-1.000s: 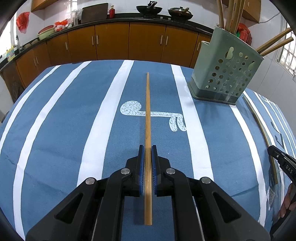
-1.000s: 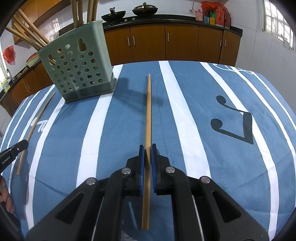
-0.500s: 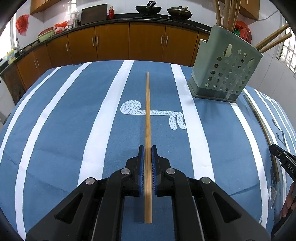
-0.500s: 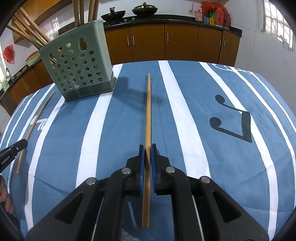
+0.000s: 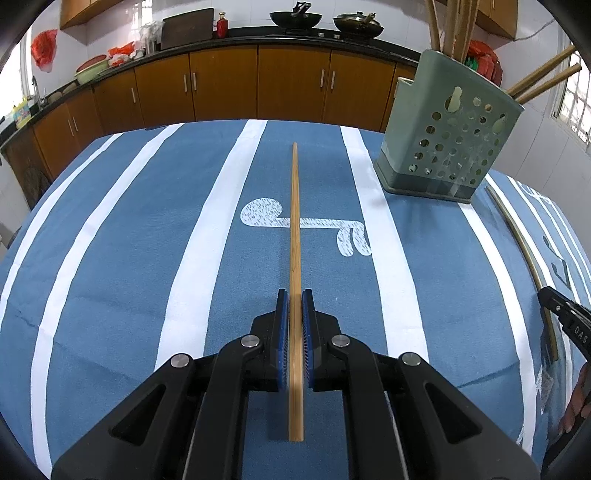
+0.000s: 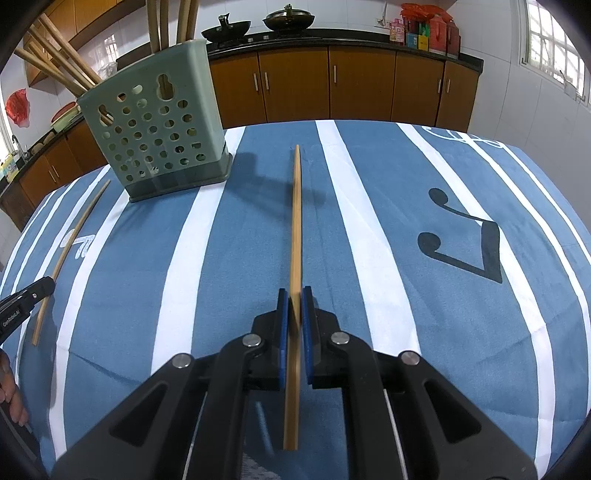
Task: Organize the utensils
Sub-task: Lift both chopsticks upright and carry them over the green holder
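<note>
Both tools are clamped on thin wooden chopsticks, left tool (image 5: pixel 295 301) on one (image 5: pixel 294 229), right tool (image 6: pixel 294 299) on another (image 6: pixel 296 221), with the perforated green plastic holder (image 6: pixel 155 129) at the counter's far edge.

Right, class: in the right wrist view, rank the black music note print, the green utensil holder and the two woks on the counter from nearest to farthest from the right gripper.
From the right gripper:
1. Black music note print, on the cloth, to the right.
2. Green utensil holder, standing on the table, far left.
3. Two woks, on the back counter beyond the table.

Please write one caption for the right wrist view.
Right gripper holds a chopstick beside the green holder.
</note>
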